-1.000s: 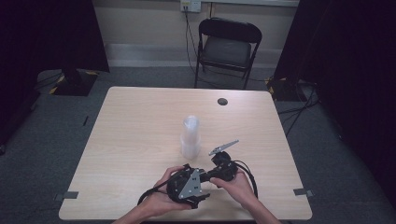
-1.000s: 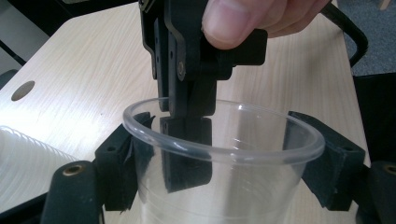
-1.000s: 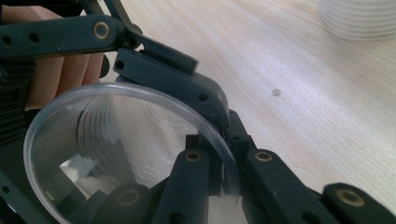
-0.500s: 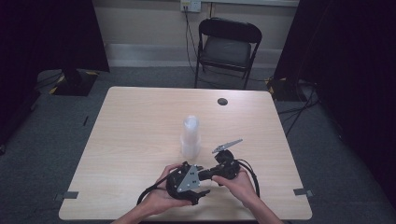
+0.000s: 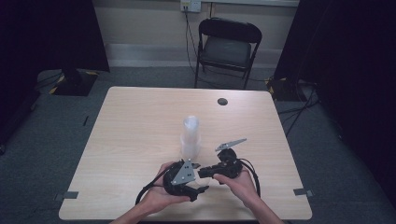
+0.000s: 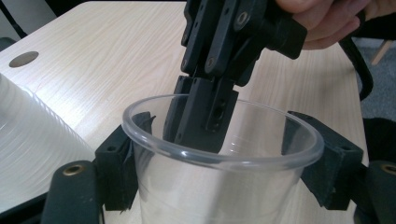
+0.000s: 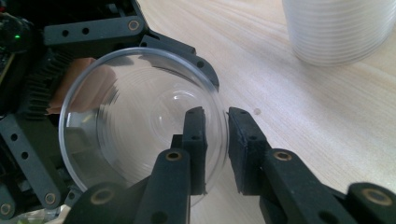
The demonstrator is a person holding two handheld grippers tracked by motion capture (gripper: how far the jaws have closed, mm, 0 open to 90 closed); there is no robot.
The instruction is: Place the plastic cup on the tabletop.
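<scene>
A clear plastic cup [image 6: 224, 186] lies on its side between the pads of my left gripper [image 6: 222, 161], which is shut on its wall. My right gripper [image 7: 217, 121] straddles the cup's rim [image 7: 140, 53], one jaw inside and one outside, with a narrow gap still showing between the pads. In the high view both grippers meet near the table's front edge, the left gripper [image 5: 201, 177] facing the right gripper [image 5: 205, 171]. A stack of clear cups [image 5: 190, 136] stands upside down just beyond them.
The light wooden table [image 5: 130, 126] has a dark round cable hole [image 5: 222, 101] near its far edge. A black folding chair [image 5: 227, 46] stands behind the table. Cables trail from both grippers toward the front edge. The cup stack [image 7: 336, 28] is close to the right gripper.
Both hands have drifted slightly, staying together at the front of the table. The cup stack has not moved.
</scene>
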